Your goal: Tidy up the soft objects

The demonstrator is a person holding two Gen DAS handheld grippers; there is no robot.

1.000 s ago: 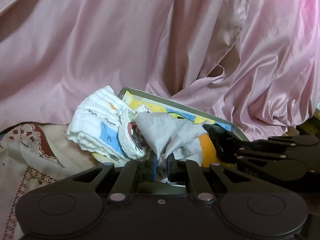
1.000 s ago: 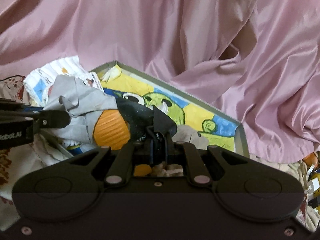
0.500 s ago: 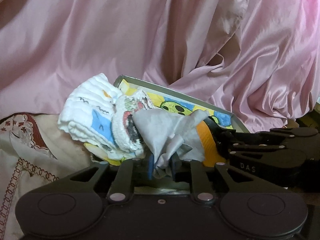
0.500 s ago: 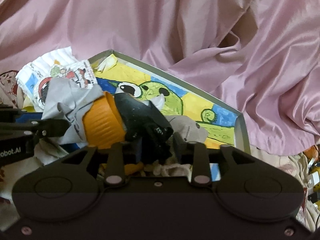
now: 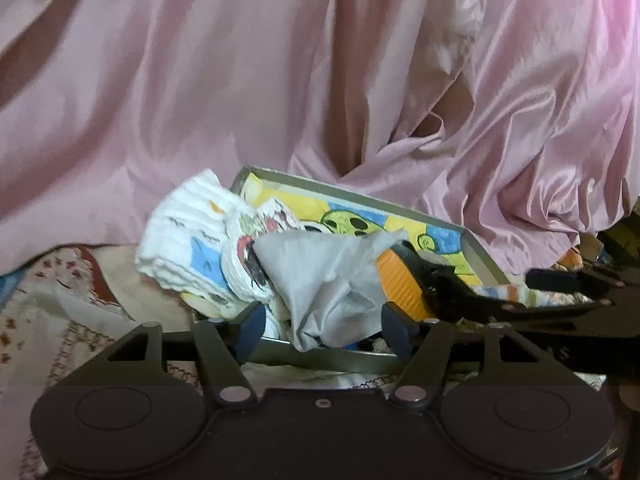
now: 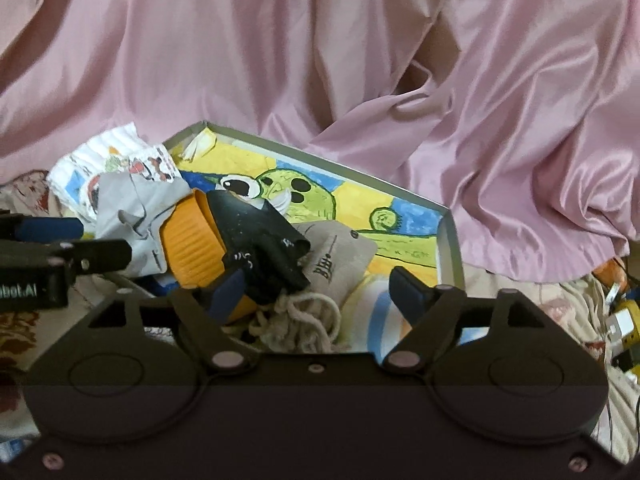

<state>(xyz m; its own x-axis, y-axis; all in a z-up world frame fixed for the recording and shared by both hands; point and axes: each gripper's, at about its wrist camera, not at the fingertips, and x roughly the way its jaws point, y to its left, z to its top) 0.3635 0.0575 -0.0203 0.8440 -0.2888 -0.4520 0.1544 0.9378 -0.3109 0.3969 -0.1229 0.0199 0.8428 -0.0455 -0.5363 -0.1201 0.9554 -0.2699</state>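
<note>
One grey cloth (image 5: 320, 280) and one orange-and-black sock (image 6: 224, 240) lie in the single shallow tray (image 6: 450, 236), whose floor bears a green cartoon face on yellow and blue. Also in the tray are one beige drawstring pouch (image 6: 336, 264), one blue-striped cloth (image 6: 376, 312) and, over its left end, white printed cloths (image 5: 188, 236). The left gripper (image 5: 320, 330) has just been opening, jaws wide either side of the grey cloth, gripping nothing. The right gripper (image 6: 320, 292) has likewise just opened, empty. Pink satin drape (image 5: 280, 80) hangs behind.
</note>
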